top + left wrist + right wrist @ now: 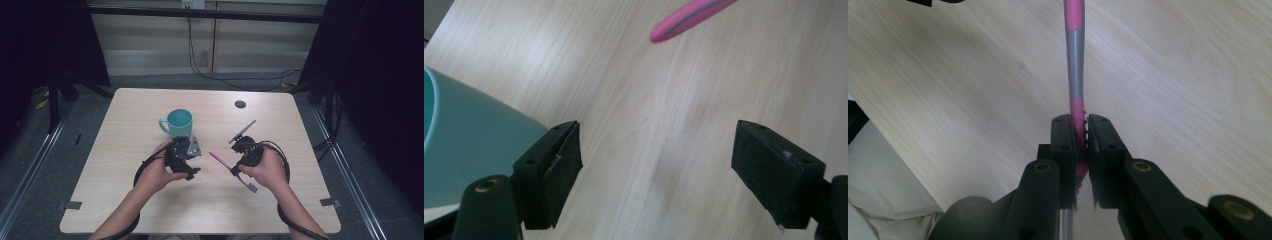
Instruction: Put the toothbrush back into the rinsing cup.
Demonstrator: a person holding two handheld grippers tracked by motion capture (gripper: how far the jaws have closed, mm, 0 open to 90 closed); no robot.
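A teal mug (pixel 178 122) stands upright on the pale wooden table (pixel 150 200), a little left of centre. My left gripper (pixel 196 161) hovers just in front of it, to its right. In the left gripper view my left gripper (pixel 659 140) is open with bare table between the jaws, and the mug's wall (pixel 464 150) is beside the left jaw. My right gripper (pixel 235 169) is shut on a pink and grey toothbrush (pixel 220 160). The pink handle end (pixel 689 17) points toward the left gripper, and the bristle head (pixel 252 187) lies nearer the person. In the right gripper view my right gripper (pixel 1082 125) clamps the toothbrush's shaft (pixel 1075 60).
A small dark round hole (pixel 240 104) sits near the table's far edge. Grey tape marks (pixel 73 204) lie at the near corners. Cables run along the floor behind the table, and dark frame posts stand on both sides.
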